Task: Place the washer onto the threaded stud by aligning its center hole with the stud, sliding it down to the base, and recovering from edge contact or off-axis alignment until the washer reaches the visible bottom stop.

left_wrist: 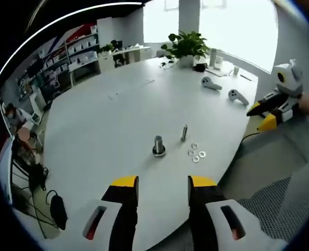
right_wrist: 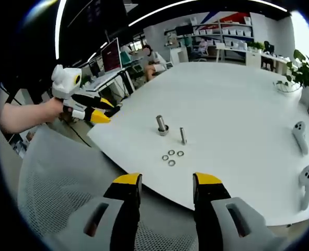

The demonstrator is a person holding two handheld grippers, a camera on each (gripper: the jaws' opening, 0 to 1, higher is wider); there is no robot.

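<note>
On the white round table (left_wrist: 117, 115) a thick upright stud (left_wrist: 158, 145) stands on a dark base, with a thinner upright bolt (left_wrist: 184, 133) just beside it. Several small washers (left_wrist: 196, 153) lie flat next to them. My left gripper (left_wrist: 163, 183) hangs open over the table's near edge, nothing between its yellow tips. The right gripper (left_wrist: 261, 116) shows off the table's edge, held by a hand. In the right gripper view the stud (right_wrist: 161, 125), the bolt (right_wrist: 183, 136) and the washers (right_wrist: 171, 157) lie ahead of my open, empty right gripper (right_wrist: 167, 183). The left gripper (right_wrist: 104, 110) is at the left.
Two white hand controllers (left_wrist: 212, 82) (left_wrist: 238, 97) lie farther along the table, with a potted plant (left_wrist: 185, 47) behind. A grey mesh chair (right_wrist: 55, 183) stands below the table's edge. Shelves, desks and people fill the background.
</note>
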